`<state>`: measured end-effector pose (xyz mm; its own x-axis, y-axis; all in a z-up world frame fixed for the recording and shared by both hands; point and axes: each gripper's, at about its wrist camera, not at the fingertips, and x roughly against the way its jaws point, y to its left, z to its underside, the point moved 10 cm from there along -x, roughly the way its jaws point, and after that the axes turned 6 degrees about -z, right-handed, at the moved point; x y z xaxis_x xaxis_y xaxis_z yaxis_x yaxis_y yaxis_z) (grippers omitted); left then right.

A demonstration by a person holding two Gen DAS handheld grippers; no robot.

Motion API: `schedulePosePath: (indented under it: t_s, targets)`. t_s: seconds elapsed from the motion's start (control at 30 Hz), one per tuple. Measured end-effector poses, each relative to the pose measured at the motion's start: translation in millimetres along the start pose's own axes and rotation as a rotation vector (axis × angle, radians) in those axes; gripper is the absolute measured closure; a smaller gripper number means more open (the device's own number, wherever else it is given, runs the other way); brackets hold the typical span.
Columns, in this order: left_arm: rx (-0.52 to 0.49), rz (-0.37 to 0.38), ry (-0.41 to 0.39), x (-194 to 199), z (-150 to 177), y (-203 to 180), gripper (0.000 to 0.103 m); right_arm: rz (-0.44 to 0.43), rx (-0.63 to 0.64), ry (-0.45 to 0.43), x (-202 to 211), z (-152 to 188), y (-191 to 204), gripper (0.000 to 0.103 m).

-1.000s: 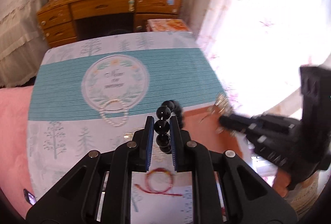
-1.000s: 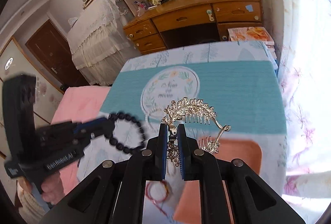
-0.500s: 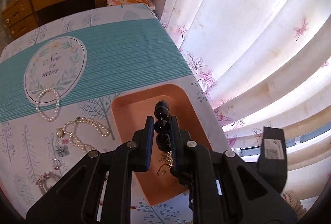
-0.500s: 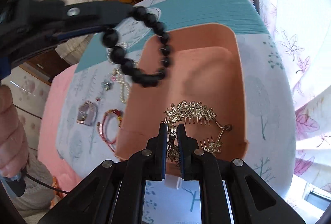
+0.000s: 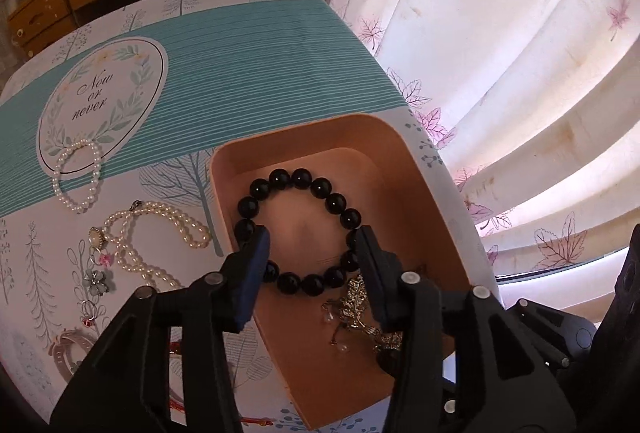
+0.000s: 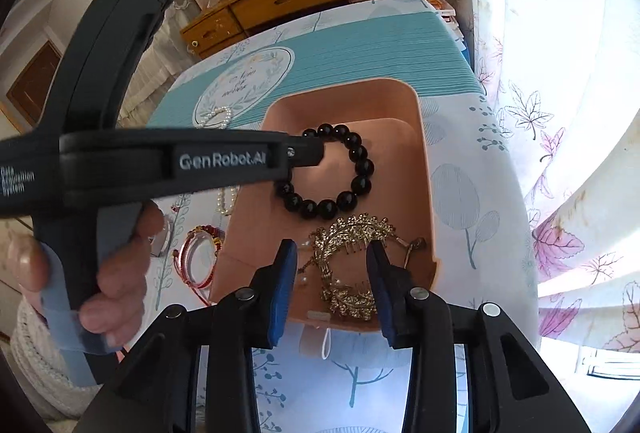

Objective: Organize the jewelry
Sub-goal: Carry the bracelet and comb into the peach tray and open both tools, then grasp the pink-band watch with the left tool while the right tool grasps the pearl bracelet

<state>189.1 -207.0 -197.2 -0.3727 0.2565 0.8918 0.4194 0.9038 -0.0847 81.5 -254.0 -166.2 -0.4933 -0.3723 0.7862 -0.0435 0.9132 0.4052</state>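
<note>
Both my tools are spread wide and hold nothing. My left tool (image 5: 310, 249) straddles the black round-bead bracelet (image 5: 298, 231) lying in the peach plastic tray (image 5: 424, 169); my right tool (image 6: 332, 269) straddles the gold rhinestone hair comb (image 6: 352, 265) at the tray's 6 o'clock end. Lifting carelessly, a finger could snag either piece and drag it back out.

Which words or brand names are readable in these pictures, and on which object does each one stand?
"Now or never": in the oval emblem on the tablecloth.
"GenRobot.AI": on the side of the left tool.
Small white print at that tool's left end: too blurred to read.
</note>
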Motion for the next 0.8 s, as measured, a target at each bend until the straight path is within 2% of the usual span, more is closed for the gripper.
schedulePosePath:
  t_s: [0.17, 0.43, 0.63, 0.8]
  targets:
    - [-0.026, -0.038, -0.064, 26.8, 7.0, -0.9, 0.059, 0.013, 0.038, -0.008, 4.9, 5.0, 6.5, 0.067]
    - [0.049, -0.078, -0.151, 69.8, 20.3, 33.1, 0.059, 0.018, 0.028, -0.002, 1.0, 10.0, 9.9, 0.066]
    - [-0.003, -0.117, -0.204, 84.2, 44.0, 40.6, 0.059, 0.026, 0.023, -0.002, -2.8, 11.5, 9.7, 0.066]
    - [0.010, -0.138, -0.214, 88.6, 60.5, 52.3, 0.059, 0.034, 0.015, -0.002, -4.7, 12.6, 10.0, 0.066]
